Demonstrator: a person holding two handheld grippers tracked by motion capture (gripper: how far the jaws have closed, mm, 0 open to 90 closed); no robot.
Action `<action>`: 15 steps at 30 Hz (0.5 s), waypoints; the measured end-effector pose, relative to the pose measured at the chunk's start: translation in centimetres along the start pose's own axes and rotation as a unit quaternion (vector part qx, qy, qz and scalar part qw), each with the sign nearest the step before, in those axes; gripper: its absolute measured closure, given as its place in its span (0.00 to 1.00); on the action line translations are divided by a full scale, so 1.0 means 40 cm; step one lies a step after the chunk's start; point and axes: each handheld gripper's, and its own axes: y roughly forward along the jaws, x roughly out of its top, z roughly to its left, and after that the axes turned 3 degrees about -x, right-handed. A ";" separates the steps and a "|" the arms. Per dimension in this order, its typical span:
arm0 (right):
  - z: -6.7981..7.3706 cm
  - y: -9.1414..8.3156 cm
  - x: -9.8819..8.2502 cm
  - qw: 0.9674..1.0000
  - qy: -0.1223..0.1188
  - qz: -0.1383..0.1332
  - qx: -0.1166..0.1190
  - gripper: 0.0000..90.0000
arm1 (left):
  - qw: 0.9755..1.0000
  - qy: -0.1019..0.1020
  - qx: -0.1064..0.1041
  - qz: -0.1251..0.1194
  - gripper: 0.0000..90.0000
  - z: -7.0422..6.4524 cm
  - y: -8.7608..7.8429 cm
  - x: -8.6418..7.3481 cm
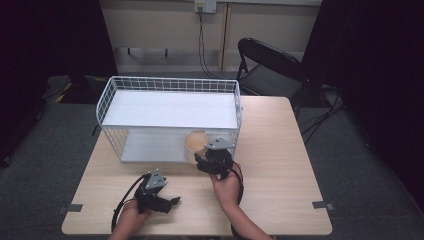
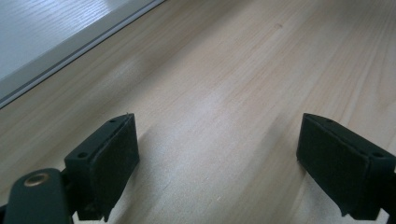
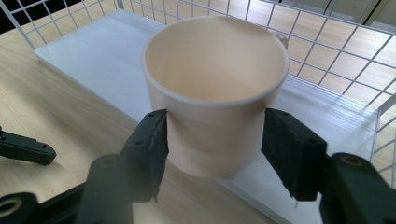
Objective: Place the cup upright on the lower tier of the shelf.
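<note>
A cream cup stands upright at the front edge of the lower shelf of a white wire rack, near the rack's right end. My right gripper reaches it from the front, its two black pads pressed on the cup's opposite sides just below the rim. My left gripper lies low over the wooden table at the front left. Its jaws stand wide open with only bare wood between them.
The rack takes up the back left of the table and has a white upper shelf and wire walls. A black folding chair stands behind the table's right corner. Cables hang from a wall socket behind it.
</note>
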 end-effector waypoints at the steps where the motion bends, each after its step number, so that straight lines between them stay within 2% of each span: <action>1: -0.001 0.001 0.000 1.000 0.000 0.000 0.001 0.46 | 1.000 0.000 0.000 0.000 0.14 0.000 0.000 0.000; 9: -0.002 0.010 0.001 1.000 0.007 0.005 -0.001 0.53 | 1.000 0.000 0.000 0.001 0.14 0.000 0.000 0.000; 11: -0.001 0.013 0.001 1.000 0.005 0.003 -0.007 0.58 | 1.000 0.000 0.000 0.000 0.14 0.000 0.000 0.000; 15: -0.001 0.015 0.001 1.000 0.008 0.004 -0.011 0.61 | 1.000 0.000 0.000 0.000 0.14 0.000 0.000 0.000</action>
